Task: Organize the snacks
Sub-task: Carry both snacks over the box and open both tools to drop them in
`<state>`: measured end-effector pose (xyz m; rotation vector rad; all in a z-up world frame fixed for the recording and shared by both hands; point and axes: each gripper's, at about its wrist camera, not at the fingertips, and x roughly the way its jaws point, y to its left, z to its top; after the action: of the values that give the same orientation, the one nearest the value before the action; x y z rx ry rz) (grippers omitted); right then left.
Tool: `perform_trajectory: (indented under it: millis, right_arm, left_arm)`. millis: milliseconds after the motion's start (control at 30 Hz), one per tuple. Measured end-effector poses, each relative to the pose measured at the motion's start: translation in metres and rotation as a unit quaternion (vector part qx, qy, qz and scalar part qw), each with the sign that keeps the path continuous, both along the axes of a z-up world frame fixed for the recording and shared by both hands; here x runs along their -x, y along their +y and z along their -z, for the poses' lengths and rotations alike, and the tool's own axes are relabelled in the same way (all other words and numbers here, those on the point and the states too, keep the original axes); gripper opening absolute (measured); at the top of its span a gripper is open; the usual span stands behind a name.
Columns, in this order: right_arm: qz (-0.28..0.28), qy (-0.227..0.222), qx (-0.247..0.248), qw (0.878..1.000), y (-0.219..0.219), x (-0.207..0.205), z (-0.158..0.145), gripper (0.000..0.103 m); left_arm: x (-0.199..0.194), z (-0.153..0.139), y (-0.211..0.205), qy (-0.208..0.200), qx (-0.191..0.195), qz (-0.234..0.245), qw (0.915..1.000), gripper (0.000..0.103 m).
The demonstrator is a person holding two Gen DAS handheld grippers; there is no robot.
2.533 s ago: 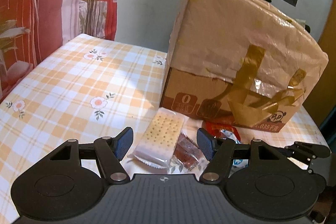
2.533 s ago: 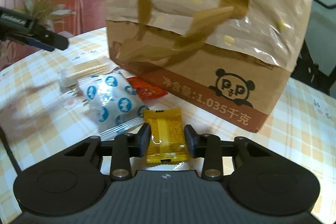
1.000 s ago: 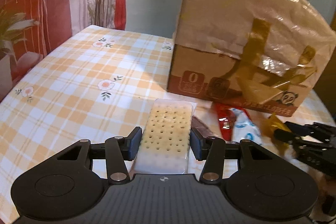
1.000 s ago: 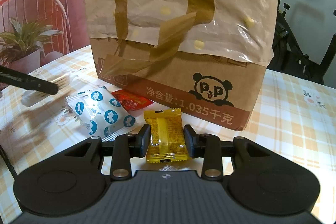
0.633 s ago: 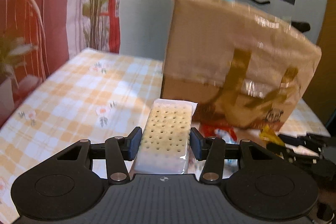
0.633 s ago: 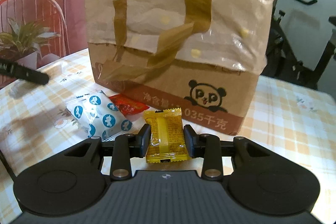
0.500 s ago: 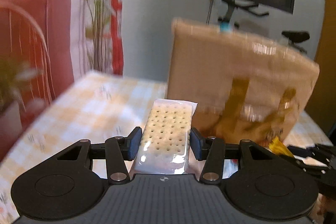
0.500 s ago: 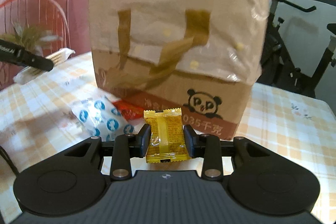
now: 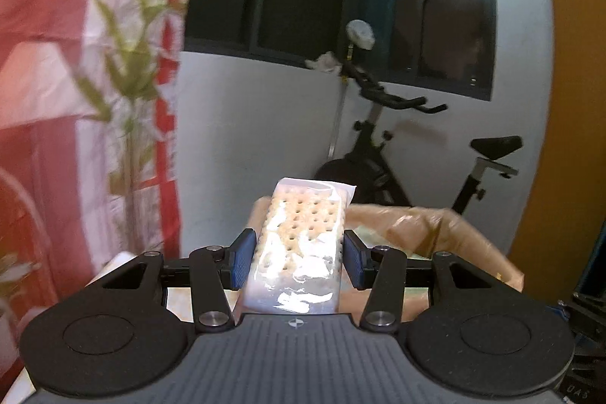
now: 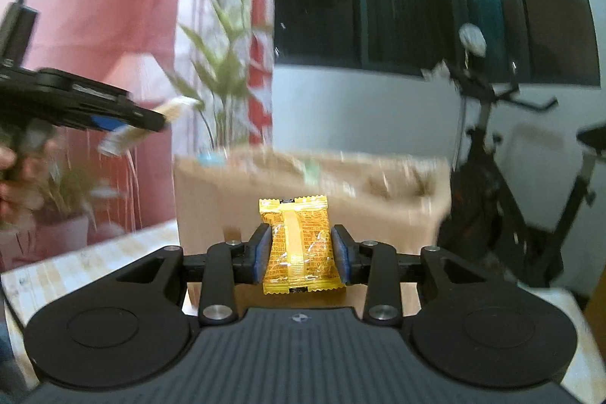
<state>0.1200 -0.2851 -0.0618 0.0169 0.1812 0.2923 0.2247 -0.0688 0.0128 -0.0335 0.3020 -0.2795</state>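
Both hand-held grippers have risen since half a second ago: the tall brown cardboard box wrapped in clear plastic [image 9: 435, 237], which then filled the views, now sits low in them, with its open top in sight.

The left hand-held gripper [image 9: 297, 258] is held level above the box's near left corner, its blue pads [image 9: 240, 258] closed against the long sides of a clear-wrapped pack of pale, hole-dotted crackers [image 9: 303, 245]. The pack points forward, and its far end overhangs the box rim. In the right wrist view this gripper [image 10: 113, 124] reaches in from the left, up in the air, with the cracker pack [image 10: 125, 139] a blur.

The right hand-held gripper [image 10: 299, 258] is level before the box's [image 10: 303, 192] front face, fingers shut on a small yellow sealed snack packet [image 10: 297, 247] held upright between them.

Motion blur smears the box top, so its contents cannot be made out. The checked worktop [image 10: 87, 264] shows only in slivers beside the gripper bodies. A black exercise bike [image 9: 397, 139] stands behind the box.
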Motion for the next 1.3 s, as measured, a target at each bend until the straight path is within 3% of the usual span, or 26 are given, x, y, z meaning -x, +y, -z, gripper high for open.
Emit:
perform_trajectory:
  millis: [100, 233, 400, 600, 767, 900, 1067, 1300]
  right_arm:
    - [-0.005, -0.016, 0.005, 1.0, -0.003, -0.011, -0.017, 0.037]
    - [0.015, -0.014, 0.005, 1.0, -0.012, -0.042, -0.031, 0.037]
    - [0.065, 0.048, -0.051, 0.995, -0.027, -0.093, -0.03, 0.037]
    - [0.085, 0.088, -0.05, 0.991, -0.031, -0.114, -0.022, 0.037]
    - [0.09, 0.098, -0.053, 0.99, -0.035, -0.11, -0.018, 0.039]
    - [0.093, 0.089, -0.061, 0.99, -0.038, -0.102, -0.019, 0.041]
    - [0.09, 0.07, -0.081, 0.99, -0.039, -0.086, -0.024, 0.041]
    - [0.06, 0.038, -0.075, 0.995, -0.029, -0.056, -0.028, 0.041]
  left_arm:
    - [-0.018, -0.004, -0.021, 0.0, -0.002, 0.016, 0.9999, 0.052]
    - [-0.057, 0.0, -0.039, 0.032, 0.022, 0.024, 0.9989, 0.052]
    - [-0.098, 0.01, -0.063, 0.067, 0.006, 0.023, 0.9974, 0.052]
    - [-0.122, 0.025, -0.068, 0.1, -0.006, 0.041, 0.9942, 0.052]
    - [-0.12, 0.03, -0.054, 0.104, 0.016, 0.053, 0.993, 0.069]
    - [-0.109, 0.024, -0.044, 0.095, 0.023, 0.057, 0.9935, 0.069]
    - [-0.081, 0.015, -0.031, 0.068, -0.003, 0.061, 0.9958, 0.069]
    - [-0.045, 0.013, 0.0, 0.059, -0.004, 0.053, 0.9969, 0.069]
